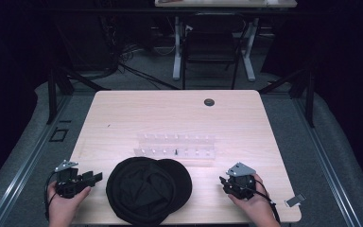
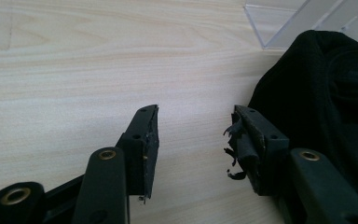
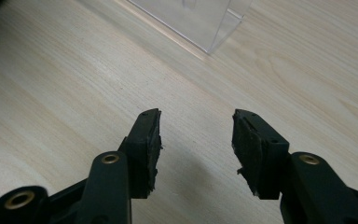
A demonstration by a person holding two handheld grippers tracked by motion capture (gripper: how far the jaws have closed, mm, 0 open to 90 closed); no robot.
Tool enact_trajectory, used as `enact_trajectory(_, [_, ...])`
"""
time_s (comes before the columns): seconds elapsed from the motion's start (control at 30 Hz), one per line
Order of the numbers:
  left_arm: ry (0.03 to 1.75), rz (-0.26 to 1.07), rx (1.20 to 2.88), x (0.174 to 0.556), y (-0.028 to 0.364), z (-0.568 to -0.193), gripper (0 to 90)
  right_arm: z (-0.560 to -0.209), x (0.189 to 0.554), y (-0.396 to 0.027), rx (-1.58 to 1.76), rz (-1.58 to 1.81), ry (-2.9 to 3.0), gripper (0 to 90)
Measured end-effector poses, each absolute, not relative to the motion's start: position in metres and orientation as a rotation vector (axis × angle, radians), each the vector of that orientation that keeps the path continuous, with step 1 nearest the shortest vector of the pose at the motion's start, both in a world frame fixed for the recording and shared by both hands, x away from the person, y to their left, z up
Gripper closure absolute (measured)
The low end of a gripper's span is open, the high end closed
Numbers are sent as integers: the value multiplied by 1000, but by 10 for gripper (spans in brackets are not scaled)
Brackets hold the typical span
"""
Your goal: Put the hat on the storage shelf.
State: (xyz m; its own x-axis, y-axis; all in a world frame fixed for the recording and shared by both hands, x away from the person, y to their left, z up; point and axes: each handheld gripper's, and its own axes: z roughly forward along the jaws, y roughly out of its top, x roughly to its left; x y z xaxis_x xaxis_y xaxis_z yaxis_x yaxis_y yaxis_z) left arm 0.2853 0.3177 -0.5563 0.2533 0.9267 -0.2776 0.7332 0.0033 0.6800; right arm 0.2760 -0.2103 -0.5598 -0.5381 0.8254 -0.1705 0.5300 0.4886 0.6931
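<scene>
Black jaws on the left gripper (image 2: 193, 140) stand well apart with only bare wood between them, holding nothing; the pad on one jaw is frayed, with torn strips hanging loose. In the left gripper view, the black knitted hat (image 2: 328, 107) lies just beside that frayed jaw, not clearly touching it. The right gripper (image 3: 196, 142) is likewise spread wide and empty, its pads rough at the edges, with pale table (image 3: 65, 84) beneath.

From the high view, the left gripper (image 1: 86, 178) sits in the person's left hand (image 1: 65, 203) just to the left of the hat (image 1: 144, 189), pointing toward it. The right gripper (image 1: 227, 182) rests in the right hand (image 1: 253, 203) on the hat's other side, a little farther off. The hat is a rounded dark heap at the near middle of the light wooden table (image 1: 170, 113). Just beyond the hat stands a clear plastic rack (image 1: 176, 146) with rows of small pegs; its corner appears ahead of each gripper in the gripper views. Farther beyond the hat, near the far edge, is a small dark round grommet (image 1: 209, 102).
</scene>
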Motion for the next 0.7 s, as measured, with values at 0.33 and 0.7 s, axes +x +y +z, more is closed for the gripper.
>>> enact_trajectory(0.33, [1499,266,1781,289,310,-552,532,-558,273,-216,1116,811,2234,480])
enact_trajectory(0.7, [1465,270,1847,280,301,-541,487,-553,271,-221,1140,886,2257,558])
